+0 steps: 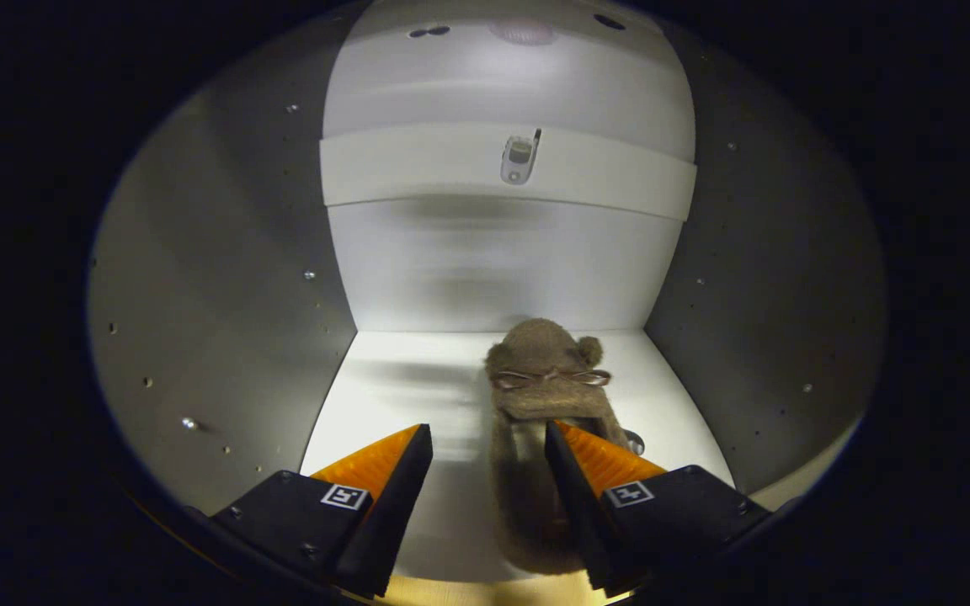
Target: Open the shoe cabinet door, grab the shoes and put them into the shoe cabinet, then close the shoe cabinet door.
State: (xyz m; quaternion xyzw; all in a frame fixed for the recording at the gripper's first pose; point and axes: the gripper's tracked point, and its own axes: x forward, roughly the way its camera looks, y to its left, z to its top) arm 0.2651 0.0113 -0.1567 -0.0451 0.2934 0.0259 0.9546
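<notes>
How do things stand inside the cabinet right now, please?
Gripper open. Furry brown slipper lies on the cabinet floor, heel between the fingers, against one of them. Nothing blocking.

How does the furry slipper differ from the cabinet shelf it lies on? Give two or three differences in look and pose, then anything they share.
The furry slipper is brown and fuzzy; the cabinet shelf is white, smooth and glossy. The slipper is rounded and soft, with a small bow; the shelf is flat and bare. The slipper lies lengthwise between the open gripper fingers, nearer one of them; the shelf spreads wall to wall. Both are inside the cabinet.
</notes>
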